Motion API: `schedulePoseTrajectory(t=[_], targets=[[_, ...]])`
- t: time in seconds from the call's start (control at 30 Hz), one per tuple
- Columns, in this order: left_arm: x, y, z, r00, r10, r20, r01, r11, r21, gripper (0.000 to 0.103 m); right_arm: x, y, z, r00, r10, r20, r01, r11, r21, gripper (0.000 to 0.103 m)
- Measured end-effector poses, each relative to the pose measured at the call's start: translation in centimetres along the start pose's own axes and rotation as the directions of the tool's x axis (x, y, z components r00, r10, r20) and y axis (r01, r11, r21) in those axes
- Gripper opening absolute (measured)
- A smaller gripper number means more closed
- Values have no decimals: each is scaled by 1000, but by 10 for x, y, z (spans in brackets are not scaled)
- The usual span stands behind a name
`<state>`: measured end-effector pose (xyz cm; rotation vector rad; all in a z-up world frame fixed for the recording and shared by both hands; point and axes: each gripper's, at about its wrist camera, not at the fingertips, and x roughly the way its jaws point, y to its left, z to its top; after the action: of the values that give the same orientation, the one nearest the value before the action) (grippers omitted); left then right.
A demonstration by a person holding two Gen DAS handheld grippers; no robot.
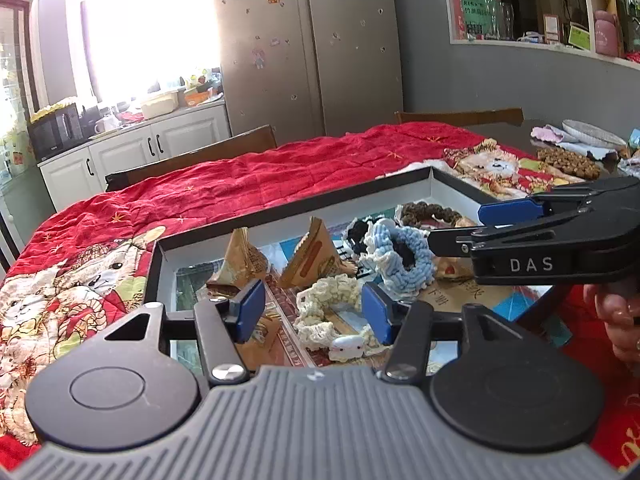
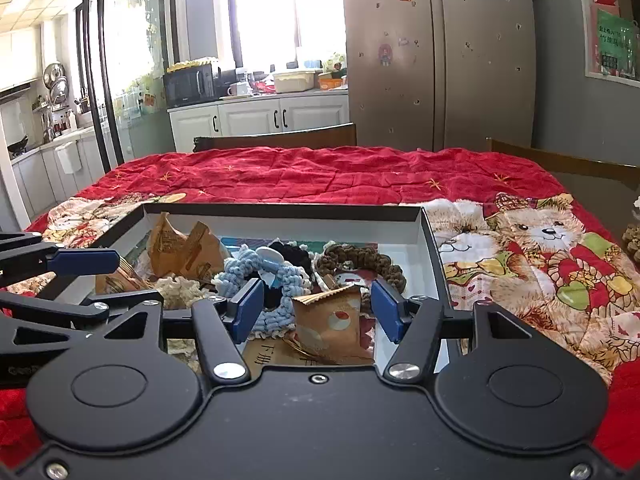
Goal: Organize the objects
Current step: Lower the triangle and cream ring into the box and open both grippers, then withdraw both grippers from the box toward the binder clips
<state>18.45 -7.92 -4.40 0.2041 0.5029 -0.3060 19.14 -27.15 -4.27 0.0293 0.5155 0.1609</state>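
1. Tray (image 1: 404,178): shallow, black-rimmed, white inside, set on a worktop covered by a red bear-print cloth (image 1: 248,176).
2. Tray contents: two brown paper packets (image 1: 240,260) standing at the left; a cream scrunchie (image 1: 324,304) at the near edge; a blue scrunchie (image 1: 404,256) in the middle; a brown scrunchie (image 1: 430,212) toward the far right corner. The blue one overlaps a black one behind it.
3. Left gripper (image 1: 314,312): jaws wide, nothing held. Its blue pads hang over the near edge of the tray with the cream scrunchie between them; contact cannot be told.
4. Right gripper (image 2: 316,308): jaws wide, nothing held. It hangs over the near right part of the tray, with a brown packet (image 2: 332,320) and part of the blue scrunchie (image 2: 272,280) between its pads.
5. Relative position: the right gripper reaches in from the right in the left wrist view, with its blue pad above the brown scrunchie.
6. Background: a grey fridge (image 2: 436,52) and white cabinets (image 2: 260,116) behind the worktop.
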Motion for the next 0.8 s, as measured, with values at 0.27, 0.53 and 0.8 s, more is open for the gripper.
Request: schedulePoseTrajectory(t=[0.27, 0.53, 0.8], targets=[[-13, 3, 4, 1000, 6, 21, -6, 1000, -12, 71, -10, 1, 4, 1000, -3, 24, 3, 1000, -5, 61], [-24, 8, 8, 999, 20, 34, -19, 999, -26, 78, -29, 4, 10, 999, -10, 44, 10, 1000, -8, 62], [-35, 14, 12, 999, 39, 37, -37, 998, -41, 80, -49, 5, 14, 999, -17, 52, 17, 1000, -10, 64]])
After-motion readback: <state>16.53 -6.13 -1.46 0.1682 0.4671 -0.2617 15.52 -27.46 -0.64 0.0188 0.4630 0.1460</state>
